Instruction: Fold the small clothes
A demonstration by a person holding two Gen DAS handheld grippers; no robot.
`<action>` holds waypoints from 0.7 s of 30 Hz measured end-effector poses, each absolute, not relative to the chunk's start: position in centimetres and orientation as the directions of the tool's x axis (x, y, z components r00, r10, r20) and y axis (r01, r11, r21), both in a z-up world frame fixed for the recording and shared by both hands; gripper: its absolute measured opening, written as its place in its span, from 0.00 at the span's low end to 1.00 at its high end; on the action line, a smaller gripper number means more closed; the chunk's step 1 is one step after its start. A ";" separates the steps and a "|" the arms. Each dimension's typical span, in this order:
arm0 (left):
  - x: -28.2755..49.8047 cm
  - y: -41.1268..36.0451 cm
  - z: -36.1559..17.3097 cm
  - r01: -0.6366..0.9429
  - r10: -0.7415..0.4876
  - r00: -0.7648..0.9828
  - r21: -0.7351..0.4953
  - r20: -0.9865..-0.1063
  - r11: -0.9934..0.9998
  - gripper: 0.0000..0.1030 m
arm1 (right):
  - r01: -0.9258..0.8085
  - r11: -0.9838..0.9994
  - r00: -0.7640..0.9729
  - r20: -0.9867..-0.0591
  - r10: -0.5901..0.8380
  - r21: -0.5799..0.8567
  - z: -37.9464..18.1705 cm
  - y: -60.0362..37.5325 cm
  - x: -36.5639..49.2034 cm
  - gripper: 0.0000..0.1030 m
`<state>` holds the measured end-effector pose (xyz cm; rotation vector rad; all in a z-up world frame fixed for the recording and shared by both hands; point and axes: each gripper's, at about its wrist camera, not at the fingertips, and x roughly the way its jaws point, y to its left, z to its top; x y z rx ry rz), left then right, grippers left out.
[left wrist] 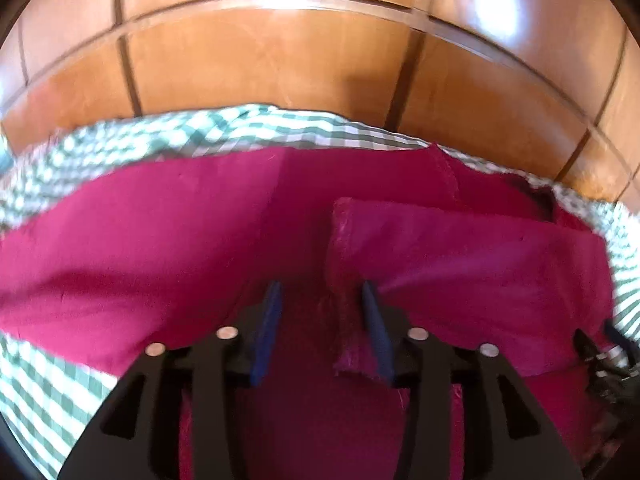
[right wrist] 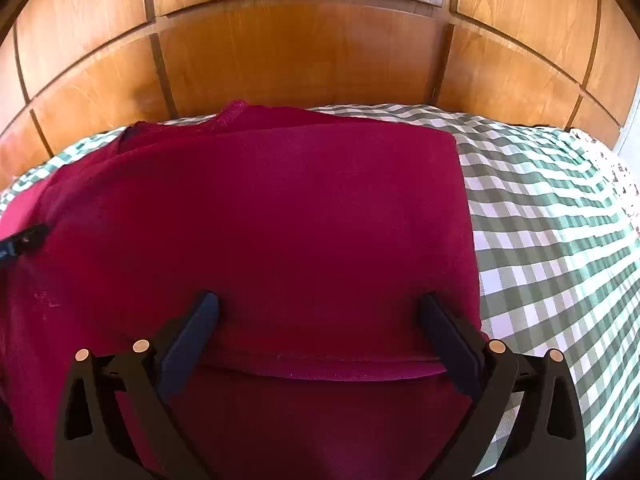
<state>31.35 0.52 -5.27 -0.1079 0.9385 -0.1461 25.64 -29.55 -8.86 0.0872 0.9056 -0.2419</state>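
Observation:
A magenta garment point(left wrist: 160, 240) lies spread on a green-and-white checked cloth point(left wrist: 40, 380). One part of it is folded over to the right as a flap point(left wrist: 460, 248). The flap's rough edge runs down between the fingers of my left gripper point(left wrist: 320, 286), close to the right finger; the jaws stand partly apart and the pads do not press on it. In the right wrist view the garment point(right wrist: 260, 220) shows a straight folded edge on its right side. My right gripper point(right wrist: 319, 297) hangs wide open over its near hem, with nothing clamped.
Wooden panelled doors point(right wrist: 300, 52) rise right behind the checked cloth point(right wrist: 540, 220), which shows bare to the garment's right. Part of the right gripper point(left wrist: 600, 356) shows at the left view's right edge; the left gripper's tip point(right wrist: 24, 240) shows at the right view's left edge.

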 end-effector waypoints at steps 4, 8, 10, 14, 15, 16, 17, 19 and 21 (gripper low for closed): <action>28.9 3.4 -4.9 0.031 -0.254 0.551 -0.285 -0.795 0.958 0.45 | 0.243 0.970 0.591 -0.788 -0.170 -0.027 -9.1 -29.7 25.8 0.97; 26.0 7.0 -4.6 0.013 -0.335 0.563 -0.397 -0.756 0.918 0.43 | 0.243 0.969 0.591 -0.786 -0.180 -0.040 -8.3 -29.3 25.3 0.97; 24.9 9.0 -4.7 -0.008 -0.363 0.562 -0.444 -0.743 0.896 0.43 | 0.243 0.969 0.592 -0.784 -0.185 -0.045 -8.3 -29.2 25.3 0.96; 23.4 14.6 -5.1 -0.138 -0.291 0.612 -0.461 -0.736 0.877 0.50 | 0.244 0.969 0.594 -0.782 -0.188 -0.048 -8.3 -29.0 25.2 0.96; 23.1 16.1 -5.4 -0.175 -0.267 0.615 -0.459 -0.742 0.871 0.50 | 0.244 0.969 0.595 -0.781 -0.190 -0.050 -8.3 -29.0 25.1 0.96; 22.9 18.2 -5.9 -0.230 -0.242 0.616 -0.465 -0.749 0.855 0.50 | 0.244 0.968 0.595 -0.781 -0.191 -0.051 -8.2 -29.0 25.1 0.96; 22.6 20.1 -6.3 -0.276 -0.225 0.620 -0.477 -0.752 0.835 0.50 | 0.245 0.968 0.595 -0.780 -0.192 -0.052 -8.2 -28.9 25.1 0.96; 22.1 23.5 -6.8 -0.356 -0.182 0.635 -0.493 -0.751 0.794 0.50 | 0.245 0.968 0.596 -0.779 -0.196 -0.056 -8.2 -28.9 25.1 0.96; 21.7 26.5 -7.0 -0.416 -0.141 0.649 -0.503 -0.748 0.758 0.49 | 0.246 0.968 0.596 -0.778 -0.198 -0.058 -8.2 -28.8 25.1 0.96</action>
